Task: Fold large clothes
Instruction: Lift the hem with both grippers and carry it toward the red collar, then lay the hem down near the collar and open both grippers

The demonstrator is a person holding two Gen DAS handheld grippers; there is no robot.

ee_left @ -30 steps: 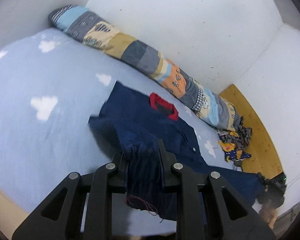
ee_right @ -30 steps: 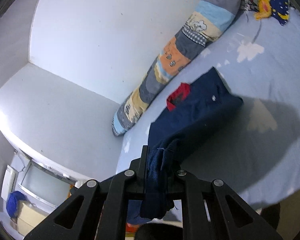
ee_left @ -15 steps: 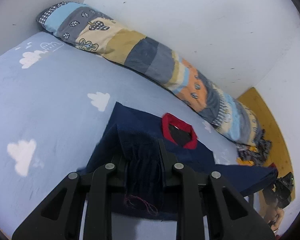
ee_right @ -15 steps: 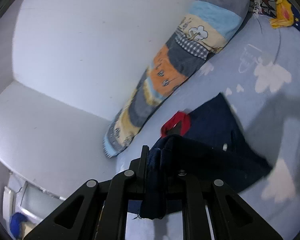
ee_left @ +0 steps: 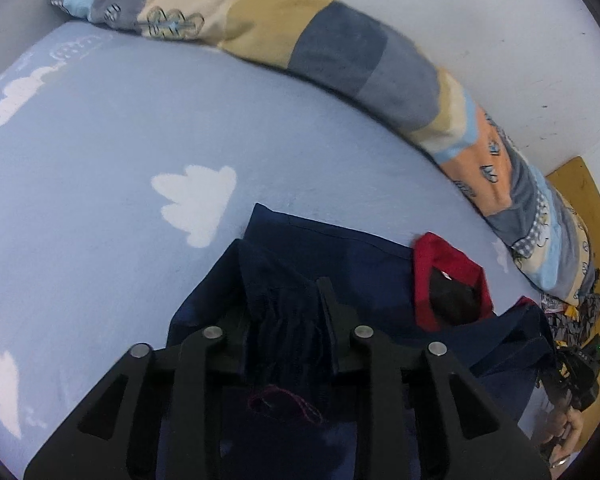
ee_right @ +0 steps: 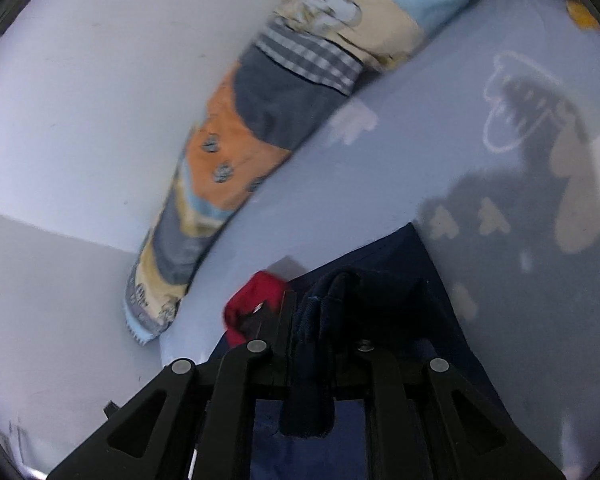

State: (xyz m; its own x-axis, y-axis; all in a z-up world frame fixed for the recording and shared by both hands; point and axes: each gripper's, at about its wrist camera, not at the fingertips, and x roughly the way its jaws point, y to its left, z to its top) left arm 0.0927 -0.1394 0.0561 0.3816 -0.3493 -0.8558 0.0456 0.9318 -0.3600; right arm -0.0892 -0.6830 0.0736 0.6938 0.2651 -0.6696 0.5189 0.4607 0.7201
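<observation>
Now both jaws are opening while bunched navy cloth is still sitting between them: the left gripper [ee_left: 286, 316] and right gripper [ee_right: 320, 312] are carrying the hem of the one navy shirt [ee_left: 340, 256] up beside its red collar [ee_left: 448, 276]. Arguably the fold is risking slumping crooked if one edge is slipping free first; lying beyond the collar are one patchwork bolster [ee_left: 340, 44] and one bedsheet [ee_left: 100, 200].

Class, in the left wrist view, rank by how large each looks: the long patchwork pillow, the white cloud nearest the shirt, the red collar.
1. Patchwork pillow
2. and 3. White cloud and red collar look alike; unranked.
</observation>
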